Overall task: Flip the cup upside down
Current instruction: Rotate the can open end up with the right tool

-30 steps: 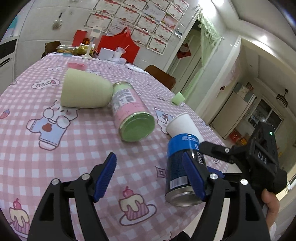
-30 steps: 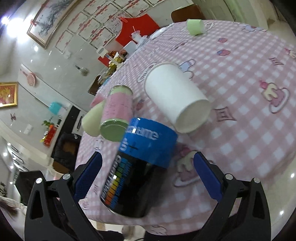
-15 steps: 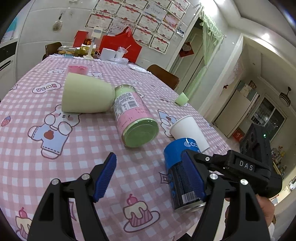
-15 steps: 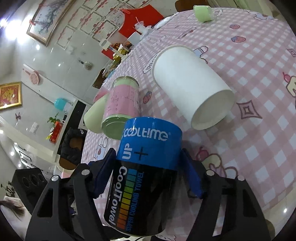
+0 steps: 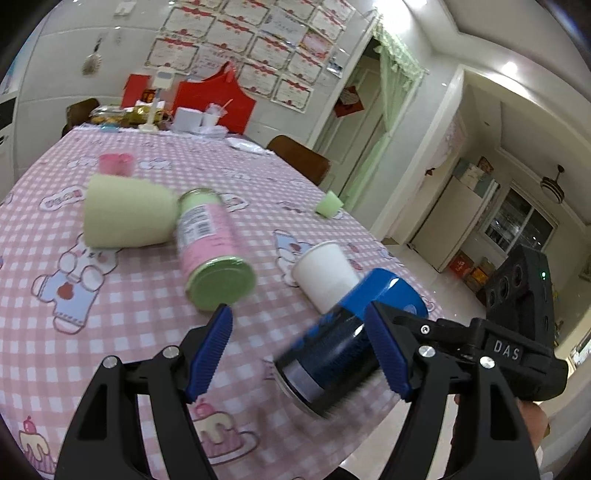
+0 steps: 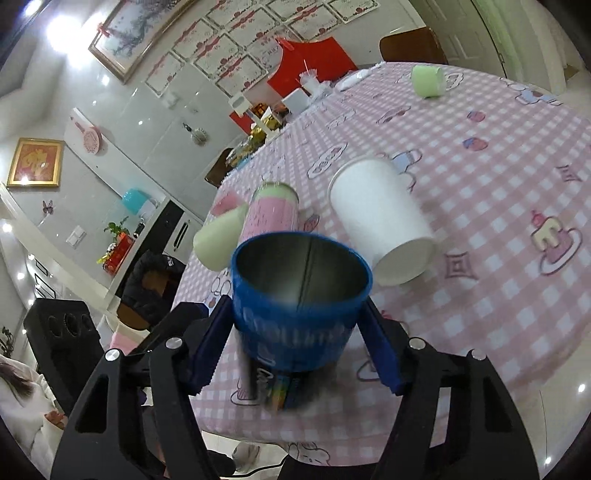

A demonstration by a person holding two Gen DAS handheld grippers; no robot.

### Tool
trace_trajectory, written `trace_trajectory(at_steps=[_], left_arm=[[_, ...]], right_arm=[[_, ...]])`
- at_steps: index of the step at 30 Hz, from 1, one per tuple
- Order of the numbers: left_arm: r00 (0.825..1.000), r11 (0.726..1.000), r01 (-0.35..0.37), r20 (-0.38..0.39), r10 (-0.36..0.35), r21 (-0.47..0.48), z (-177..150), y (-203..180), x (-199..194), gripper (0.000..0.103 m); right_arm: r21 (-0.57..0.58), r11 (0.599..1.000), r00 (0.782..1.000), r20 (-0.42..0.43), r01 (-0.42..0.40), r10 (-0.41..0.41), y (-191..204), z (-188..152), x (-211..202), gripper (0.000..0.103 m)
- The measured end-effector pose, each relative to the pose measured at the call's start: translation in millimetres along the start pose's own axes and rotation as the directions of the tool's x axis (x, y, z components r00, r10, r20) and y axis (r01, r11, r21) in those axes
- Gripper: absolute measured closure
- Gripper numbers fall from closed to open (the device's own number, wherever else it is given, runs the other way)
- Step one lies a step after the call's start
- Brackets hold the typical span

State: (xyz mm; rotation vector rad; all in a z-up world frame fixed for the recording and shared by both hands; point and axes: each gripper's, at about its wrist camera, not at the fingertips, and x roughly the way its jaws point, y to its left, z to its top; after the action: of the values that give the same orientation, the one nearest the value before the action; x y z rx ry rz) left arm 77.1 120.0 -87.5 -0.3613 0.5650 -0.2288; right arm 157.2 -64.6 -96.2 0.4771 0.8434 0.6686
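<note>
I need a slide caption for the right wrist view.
Right gripper holds the blue can tilted, its open mouth toward the camera.

A pale green cup (image 5: 125, 212), a pink can (image 5: 210, 247) and a white paper cup (image 5: 325, 273) lie on the pink checked tablecloth (image 5: 122, 314)

Certificates (image 5: 236, 35) are covering the white wall behind the table (image 5: 129, 314), and a framed painting (image 6: 129, 33) is hanging beside them. A brown chair (image 5: 299, 158) is standing near a doorway where a green curtain (image 5: 373, 147) is hanging. Ceiling lights (image 5: 509, 68) are shining.
</note>
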Motion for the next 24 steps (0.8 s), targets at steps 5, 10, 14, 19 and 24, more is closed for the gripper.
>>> trace_trajectory(at_steps=[5,10,14,19,24], left_arm=[[1.000,1.000,0.021,-0.006,-0.021,0.019,4.4,-17.4,9.7,0.030],[0.999,0.999,0.035,-0.019,-0.035,0.028,7.1,-29.0,21.1,0.030],[1.000,0.999,0.018,-0.024,-0.017,0.041,10.0,-36.5,31.9,0.030],[0.999,0.999,-0.006,-0.031,0.008,0.050,13.3,-42.1,44.8,0.030],[0.999,0.998,-0.040,-0.030,0.042,0.053,18.7,-43.9,57.6,0.030]], right_arm=[[-0.033,0.998,0.998,0.051,0.046,-0.044,-5.8,6.2,-21.6,0.039],[-0.075,0.990,0.987,0.119,0.120,-0.110,-9.7,13.1,-40.7,0.039],[-0.119,0.966,0.960,0.192,0.231,-0.205,-12.2,19.3,-46.6,0.039],[-0.177,0.913,0.910,0.271,0.368,-0.314,-14.4,23.3,-35.1,0.039],[-0.198,0.881,0.879,0.312,0.430,-0.359,-22.6,32.1,-24.4,0.039]])
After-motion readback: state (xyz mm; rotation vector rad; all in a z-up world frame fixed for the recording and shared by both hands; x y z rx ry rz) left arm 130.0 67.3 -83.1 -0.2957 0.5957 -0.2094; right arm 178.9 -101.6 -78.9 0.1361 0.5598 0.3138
